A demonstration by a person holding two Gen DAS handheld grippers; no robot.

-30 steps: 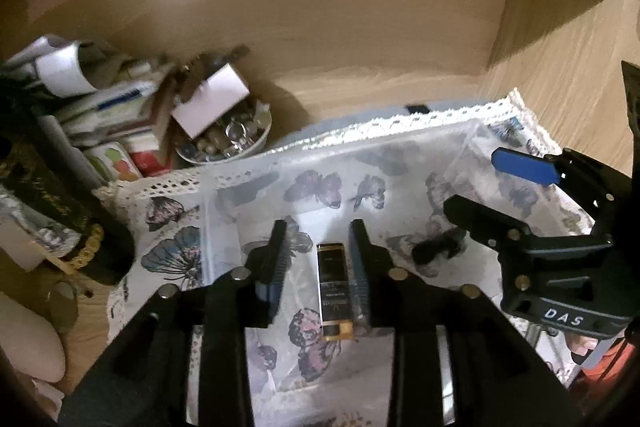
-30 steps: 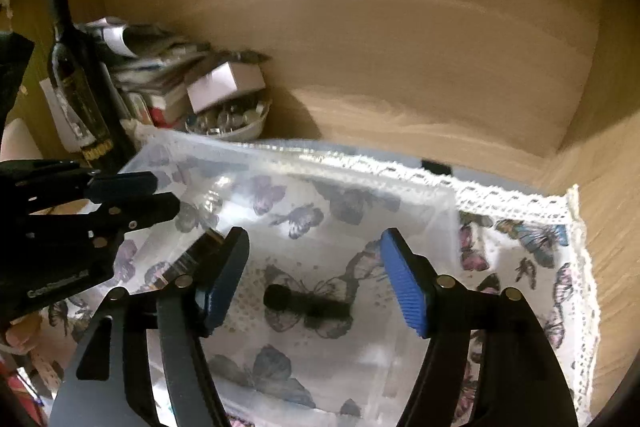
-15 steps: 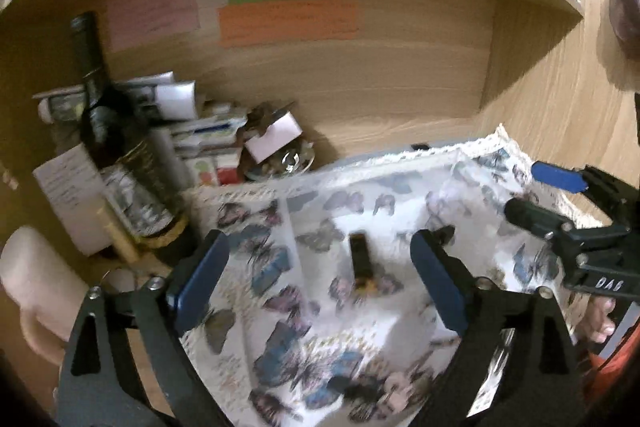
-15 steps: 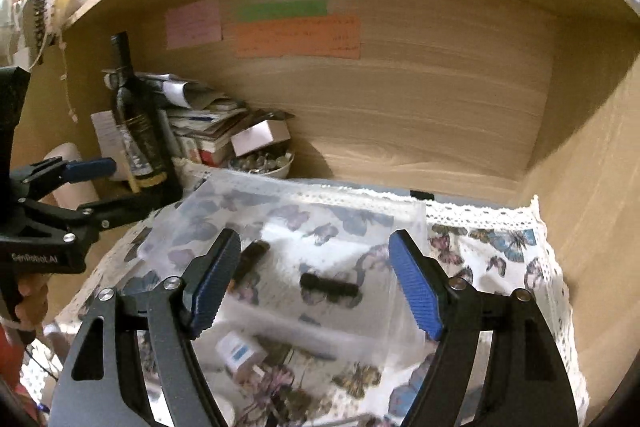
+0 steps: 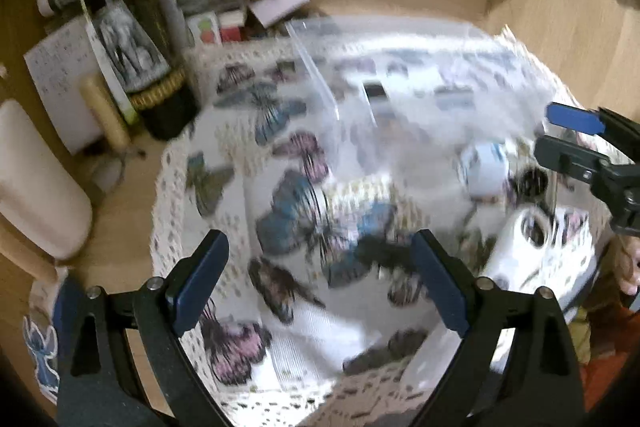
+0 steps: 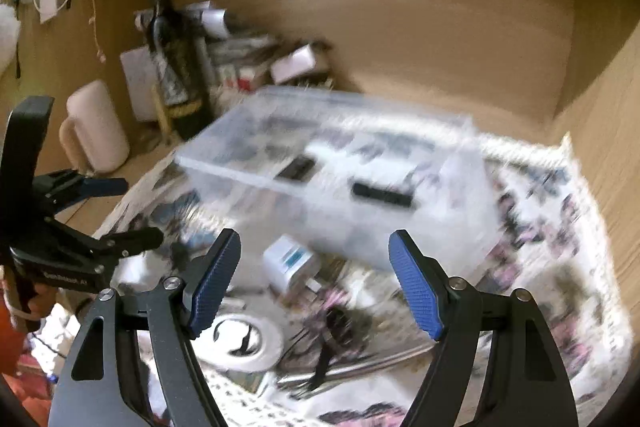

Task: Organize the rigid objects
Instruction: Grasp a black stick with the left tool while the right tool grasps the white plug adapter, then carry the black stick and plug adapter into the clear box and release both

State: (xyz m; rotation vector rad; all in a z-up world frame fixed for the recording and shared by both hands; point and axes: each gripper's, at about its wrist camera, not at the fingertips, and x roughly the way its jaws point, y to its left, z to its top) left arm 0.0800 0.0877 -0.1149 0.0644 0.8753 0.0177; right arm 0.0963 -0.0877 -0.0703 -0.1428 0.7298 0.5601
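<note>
Both views are blurred. The left gripper (image 5: pixel 320 279) hangs above a butterfly-print cloth (image 5: pixel 288 211) with its blue-padded fingers spread wide and nothing between them. The right gripper (image 6: pixel 316 283) is likewise spread wide and empty, above a cluster of small things on the near part of the cloth. A clear plastic box (image 6: pixel 320 163) sits on the cloth toward the back of a wooden alcove; inside it lie two small dark objects, a short black bar (image 6: pixel 382 195) and a smaller dark block (image 6: pixel 296 169) to its left, apart from each other. In front of the box, outside it, stand a small white carton with a blue stripe (image 6: pixel 290 261) and a white round object (image 6: pixel 240 341), beside some dark tangled pieces too smeared to identify. At the left edge of the cloth a dark wine bottle (image 5: pixel 132 19) stands upright against a pile of papers and boxes, with a pale mug (image 6: pixel 94 129) nearby on the wooden surface.
</note>
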